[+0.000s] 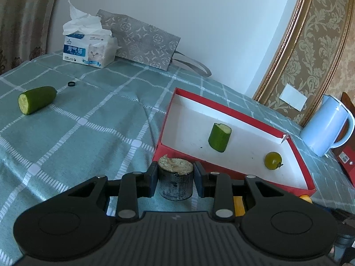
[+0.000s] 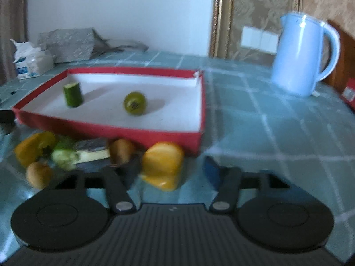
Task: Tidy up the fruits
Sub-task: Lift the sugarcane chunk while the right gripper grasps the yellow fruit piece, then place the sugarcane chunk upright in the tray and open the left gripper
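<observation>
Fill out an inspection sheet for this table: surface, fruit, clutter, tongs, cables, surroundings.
Surface: green checked tablecloth, wrinkled.
Job's things: red box holds a cucumber piece and a green tomato; another cucumber piece lies loose on the cloth; yellow pepper piece and mixed fruit pieces sit in front of the box.
Clutter: tissue pack, grey paper bag, blue kettle, small black ring.
Tongs: left tongs shut on a dark cut chunk; right tongs around the pepper piece, contact blurred.
Cables: nothing seen.
Surroundings: white wall, patterned wallpaper, curtain.
</observation>
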`<state>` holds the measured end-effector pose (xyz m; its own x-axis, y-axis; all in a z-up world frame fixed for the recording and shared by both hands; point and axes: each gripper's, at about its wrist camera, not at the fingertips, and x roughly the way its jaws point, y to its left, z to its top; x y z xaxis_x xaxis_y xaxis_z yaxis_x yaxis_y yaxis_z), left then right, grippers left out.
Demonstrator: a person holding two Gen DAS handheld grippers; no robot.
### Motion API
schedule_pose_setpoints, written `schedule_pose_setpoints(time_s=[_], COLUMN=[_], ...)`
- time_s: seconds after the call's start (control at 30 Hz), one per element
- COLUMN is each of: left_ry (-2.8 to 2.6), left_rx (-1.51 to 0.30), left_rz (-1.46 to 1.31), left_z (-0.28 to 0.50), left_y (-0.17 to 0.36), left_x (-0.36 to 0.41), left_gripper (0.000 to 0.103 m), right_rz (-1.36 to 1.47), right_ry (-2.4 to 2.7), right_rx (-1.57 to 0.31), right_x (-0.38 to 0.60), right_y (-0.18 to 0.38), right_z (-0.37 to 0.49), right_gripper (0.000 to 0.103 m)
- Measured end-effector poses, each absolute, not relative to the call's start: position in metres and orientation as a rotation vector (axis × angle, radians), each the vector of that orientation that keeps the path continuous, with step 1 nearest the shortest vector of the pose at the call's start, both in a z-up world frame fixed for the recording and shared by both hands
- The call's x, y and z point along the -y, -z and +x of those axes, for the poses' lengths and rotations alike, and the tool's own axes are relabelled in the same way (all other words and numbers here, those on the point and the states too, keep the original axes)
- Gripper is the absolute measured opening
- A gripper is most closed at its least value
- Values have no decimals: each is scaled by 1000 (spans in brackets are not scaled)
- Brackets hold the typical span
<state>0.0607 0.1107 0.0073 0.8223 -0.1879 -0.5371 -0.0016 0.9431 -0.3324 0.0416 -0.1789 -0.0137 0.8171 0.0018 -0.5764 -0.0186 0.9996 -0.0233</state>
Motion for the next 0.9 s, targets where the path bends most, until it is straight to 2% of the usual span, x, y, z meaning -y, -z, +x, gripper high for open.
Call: schedule_pose_setpoints(time_s=[0.1,0.57,0.9], left_ry=[101,101,19], left_rx=[-608,-600,-552], left_rz=[-337,-305,-158], left_z=[62,61,57], left_y=[-6,-6,-13], left_x=[-112,-109,-88], left_gripper=[33,33,33], right_rz=[-39,52,41], right_ry=[-26,32,17], right_rx=[-605,-521,-489], right_x=[176,193,189], right_y=[13,3,0], right_z=[38,20,14], right_gripper=[36,36,36])
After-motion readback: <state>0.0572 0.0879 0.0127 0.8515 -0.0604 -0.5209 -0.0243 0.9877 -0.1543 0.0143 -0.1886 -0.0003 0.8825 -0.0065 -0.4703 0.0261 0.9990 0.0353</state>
